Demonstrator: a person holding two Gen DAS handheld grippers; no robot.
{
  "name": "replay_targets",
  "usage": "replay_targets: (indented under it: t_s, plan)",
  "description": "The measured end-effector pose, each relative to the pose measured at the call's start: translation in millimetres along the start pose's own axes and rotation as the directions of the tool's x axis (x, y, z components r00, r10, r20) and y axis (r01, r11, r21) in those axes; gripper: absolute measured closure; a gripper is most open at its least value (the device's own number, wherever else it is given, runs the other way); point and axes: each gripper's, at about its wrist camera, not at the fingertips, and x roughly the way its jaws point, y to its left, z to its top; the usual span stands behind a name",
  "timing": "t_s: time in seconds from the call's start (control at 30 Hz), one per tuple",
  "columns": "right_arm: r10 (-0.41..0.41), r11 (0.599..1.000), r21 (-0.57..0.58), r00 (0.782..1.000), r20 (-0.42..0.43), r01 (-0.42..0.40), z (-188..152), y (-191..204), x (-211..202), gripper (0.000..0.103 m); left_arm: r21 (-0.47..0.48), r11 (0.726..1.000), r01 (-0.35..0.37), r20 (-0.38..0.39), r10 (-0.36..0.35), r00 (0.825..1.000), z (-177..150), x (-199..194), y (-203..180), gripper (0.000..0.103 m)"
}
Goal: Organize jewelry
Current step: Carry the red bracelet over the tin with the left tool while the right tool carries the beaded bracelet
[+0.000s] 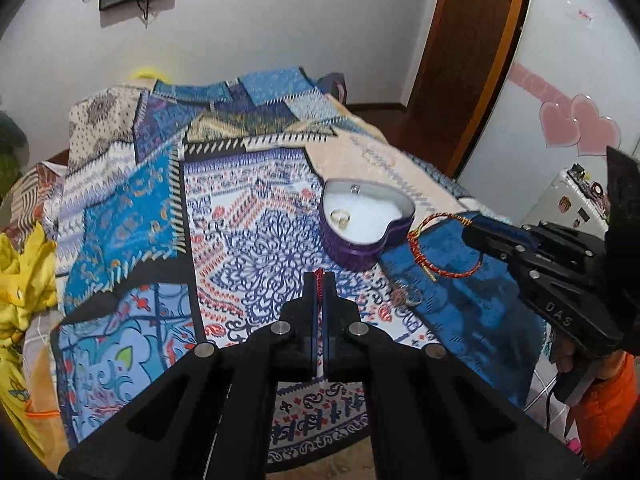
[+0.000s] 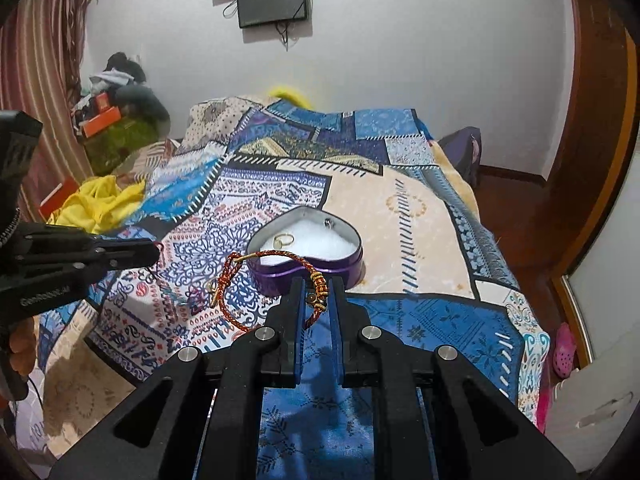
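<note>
Over on the left, the left gripper (image 2: pixel 154 254) hangs above the patterned bedspread (image 1: pixel 132 208) with its fingers (image 1: pixel 310 292) pinched nearly together on a thin red cord (image 1: pixel 319 292) that runs up the slot between them; from the right wrist view only a small red loop shows at the tip, so what the cord belongs to I cannot tell. It sits clear of the middle of the scene, which looks sensible, since that leaves the box unobstructed. In the centre, the purple heart-shaped tin (image 2: pixel 304 268) rests open on the bed, its white padded lining facing up and ready to receive pieces; a gold ring (image 2: pixel 283 239) already lies on that lining, and a small silvery piece (image 2: pixel 329 222) sits near the far rim. Moving right, the right gripper (image 2: pixel 316 294) has its fingers (image 2: pixel 296 300) clamped on the beaded gold section of a red-and-gold braided bracelet (image 1: pixel 442 246), and the loop hangs free in the air just beside the near wall of the tin. Gripping at the stiff beaded part seems a good choice, since the rest of the band swings out toward the tin. My read: this bracelet goes into the heart next, and the dangling loop could catch the rim on the way.
</note>
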Motion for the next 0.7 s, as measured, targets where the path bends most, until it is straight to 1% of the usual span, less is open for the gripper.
replay_targets:
  t_s: [0.23,0.4,0.7]
  plan:
    - [-0.014,1.0,0.009,0.999,0.032,0.014,7,-3,-8,0.093,0.002,1.0,0.005,0.072,-0.006,0.997,19,-21,-3,0.103]
    - [-0.022,1.0,0.022,0.998,0.055,0.021,14,-8,-11,0.093,0.013,1.0,0.003,0.111,-0.004,0.994,33,-28,-6,0.103]
    - [-0.036,0.999,0.039,0.996,0.082,0.033,25,-17,-10,0.093,0.036,0.999,0.02,0.158,-0.025,0.987,59,-27,-19,0.103]
